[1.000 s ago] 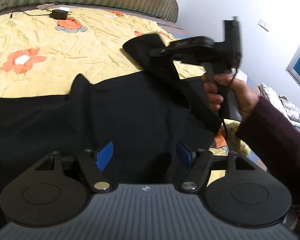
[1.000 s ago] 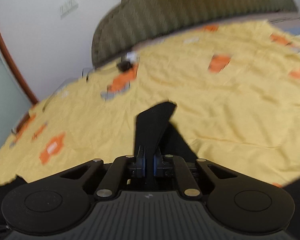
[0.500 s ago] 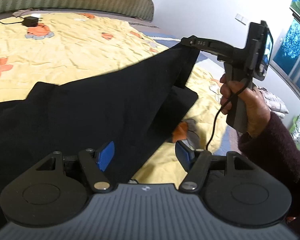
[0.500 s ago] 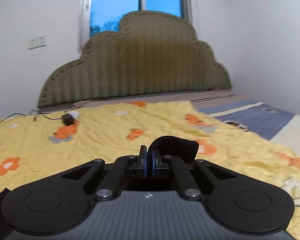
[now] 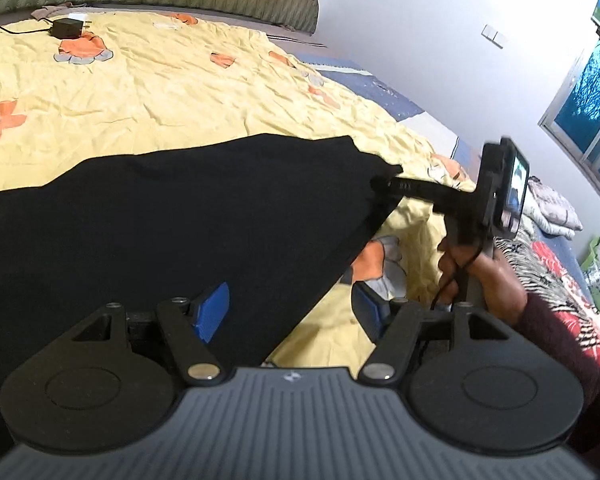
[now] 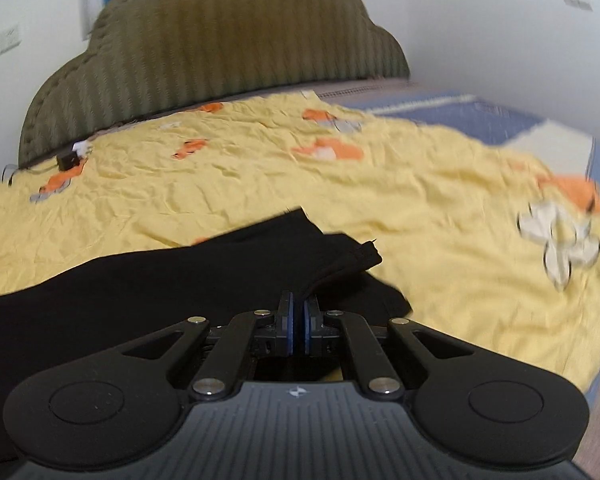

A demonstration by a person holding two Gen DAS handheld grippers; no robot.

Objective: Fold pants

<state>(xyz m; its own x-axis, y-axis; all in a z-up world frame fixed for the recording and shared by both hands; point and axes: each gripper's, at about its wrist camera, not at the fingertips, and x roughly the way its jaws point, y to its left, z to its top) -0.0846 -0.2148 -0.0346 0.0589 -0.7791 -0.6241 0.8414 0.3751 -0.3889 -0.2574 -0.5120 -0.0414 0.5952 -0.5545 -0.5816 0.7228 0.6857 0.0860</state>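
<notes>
One pair of black pants [image 5: 172,216] lies spread flat across the yellow bedspread [image 5: 160,92].

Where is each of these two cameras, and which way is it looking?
Left wrist: on the left gripper, jaws open, looking across black pants on a yellow bedspread; the right hand and right gripper show.
Right wrist: on the right gripper, shut on the pants, facing the green headboard.
Shared: pants, bedspread, headboard, black charger.
</notes>
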